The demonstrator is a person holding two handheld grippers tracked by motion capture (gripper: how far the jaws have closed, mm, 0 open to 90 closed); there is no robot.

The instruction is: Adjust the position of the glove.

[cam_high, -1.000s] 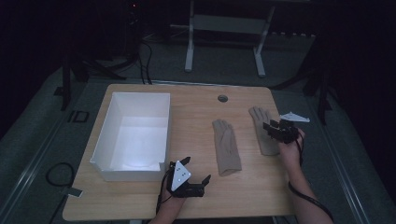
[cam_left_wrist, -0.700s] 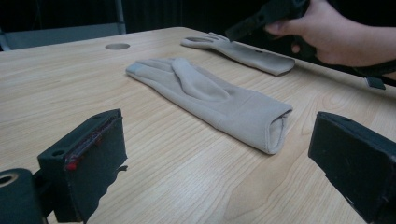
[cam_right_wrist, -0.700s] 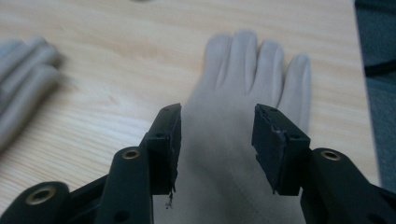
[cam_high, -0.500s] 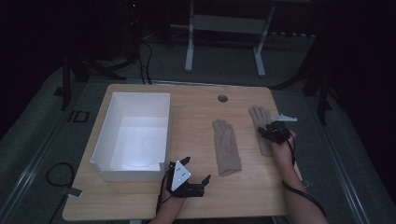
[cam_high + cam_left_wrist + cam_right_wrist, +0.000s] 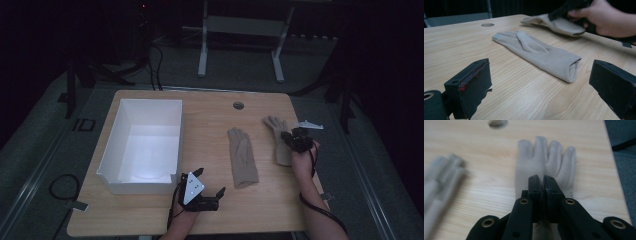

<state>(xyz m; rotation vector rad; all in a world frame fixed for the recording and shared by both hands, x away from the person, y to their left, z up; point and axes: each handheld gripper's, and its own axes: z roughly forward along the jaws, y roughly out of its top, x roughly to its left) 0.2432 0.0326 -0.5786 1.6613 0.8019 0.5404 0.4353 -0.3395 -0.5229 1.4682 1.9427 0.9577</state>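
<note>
Two beige gloves lie on the wooden table [image 5: 150, 220]. The middle glove [image 5: 242, 157] [image 5: 539, 51] lies flat, fingers pointing away from me. My left gripper [image 5: 200, 192] [image 5: 541, 85] rests near the front edge, open, with that glove's cuff just ahead of its jaws. My right gripper [image 5: 294, 139] [image 5: 544, 181] is shut on the palm of the right glove [image 5: 276, 131] [image 5: 544, 157]. In the left gripper view that glove [image 5: 559, 23] looks slightly lifted at the cuff, under the hand [image 5: 609, 17].
A white open box [image 5: 112, 150] stands on the left half of the table. A round cable hole [image 5: 238, 105] sits near the far edge. The right glove lies close to the table's right edge. Dark floor and a desk frame [image 5: 240, 30] lie beyond.
My right gripper has shifted slightly left and back over the right glove. The left gripper, the middle glove and the box have not moved.
</note>
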